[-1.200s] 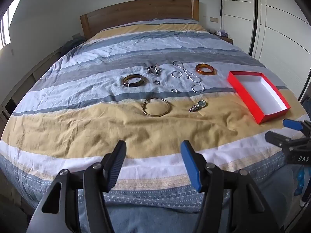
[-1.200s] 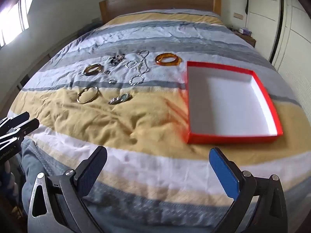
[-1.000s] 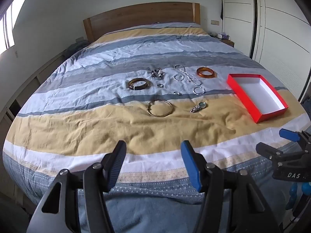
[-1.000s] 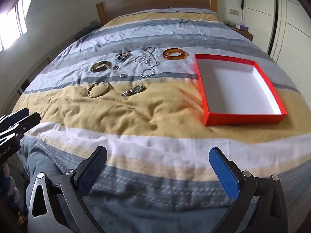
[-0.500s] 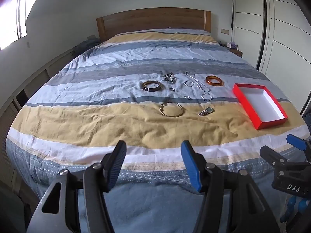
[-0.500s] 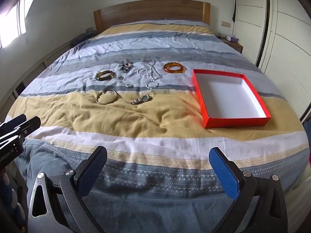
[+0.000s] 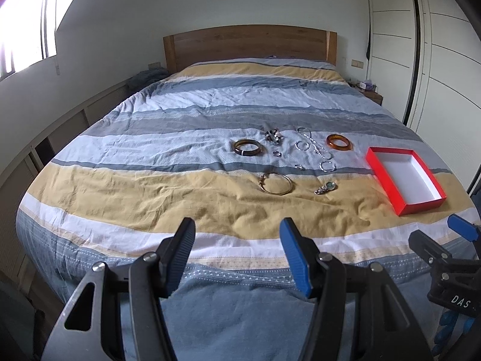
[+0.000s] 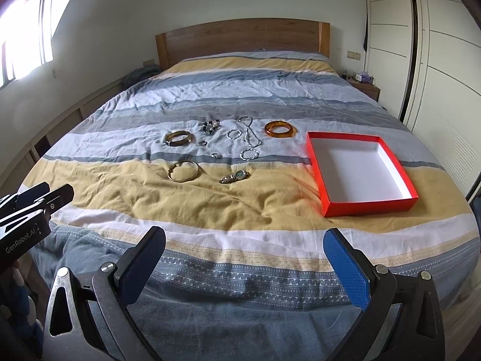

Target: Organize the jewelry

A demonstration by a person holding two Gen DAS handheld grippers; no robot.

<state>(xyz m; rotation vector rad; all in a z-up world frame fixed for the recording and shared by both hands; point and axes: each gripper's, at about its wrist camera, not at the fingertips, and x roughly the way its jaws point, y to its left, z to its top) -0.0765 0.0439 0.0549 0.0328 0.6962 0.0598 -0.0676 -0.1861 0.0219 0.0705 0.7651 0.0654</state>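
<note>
Your left gripper [image 7: 237, 248] and right gripper [image 8: 244, 254]: both wide open, empty, off bed's near edge. Bare bedspread [image 8: 240, 204] between you and jewelry [image 8: 219, 144] mid-bed; empty red box [image 8: 360, 207] right.

You get soft daylight from the window [image 7: 27, 39] at upper left, blown out there. The bed [image 7: 150, 186] is evenly lit and sharp, shadows faint. Fisheye bends edges; corners go dark.
</note>
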